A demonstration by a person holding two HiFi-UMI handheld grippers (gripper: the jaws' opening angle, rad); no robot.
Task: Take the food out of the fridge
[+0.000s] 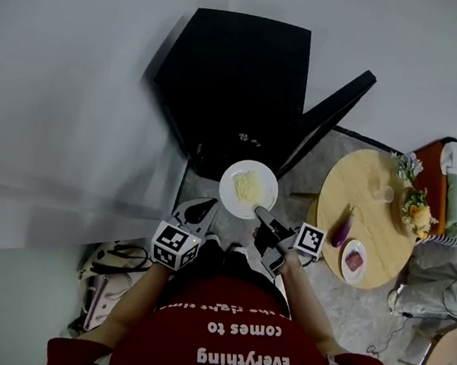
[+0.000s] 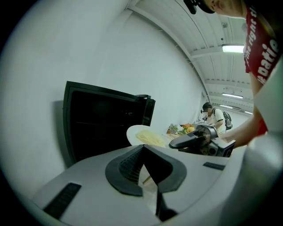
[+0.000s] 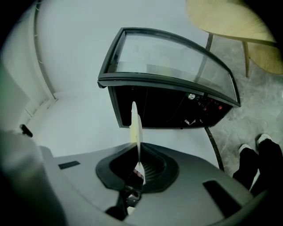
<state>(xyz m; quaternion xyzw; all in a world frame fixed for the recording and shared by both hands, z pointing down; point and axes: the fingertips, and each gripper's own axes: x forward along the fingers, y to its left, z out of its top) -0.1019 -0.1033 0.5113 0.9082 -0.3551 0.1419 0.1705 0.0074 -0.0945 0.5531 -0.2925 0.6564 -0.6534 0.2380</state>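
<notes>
Plate (image 1: 229, 188) with a heap of pale yellow food (image 1: 249, 186), probably noodles, is already outside the black fridge (image 1: 233, 86). It hangs in the air just in front of the open door (image 1: 330, 107), between the fridge and the person.

The right gripper (image 1: 262, 215) carries it. Its jaws are clamped on the near rim, one above and one below, so its own camera sees the plate edge-on as a thin white blade (image 3: 136, 128). I think this turned grip keeps the plate flat, so that the loose food does not slide off.

The left gripper (image 1: 199, 214) is beside the plate, at its lower left, and does not touch it. Its jaws are together with nothing between them. From its view the plate (image 2: 135, 132) and the right gripper (image 2: 194, 141) are near, so it seems only to wait as a possible support.

A round wooden table (image 1: 369, 196) stands to the right, well apart, with an eggplant (image 1: 342, 230) and a small plate (image 1: 353, 261) on it. It has bare space, so it is the likely place for this plate. A one-sided rim grip could let the far edge sink.
</notes>
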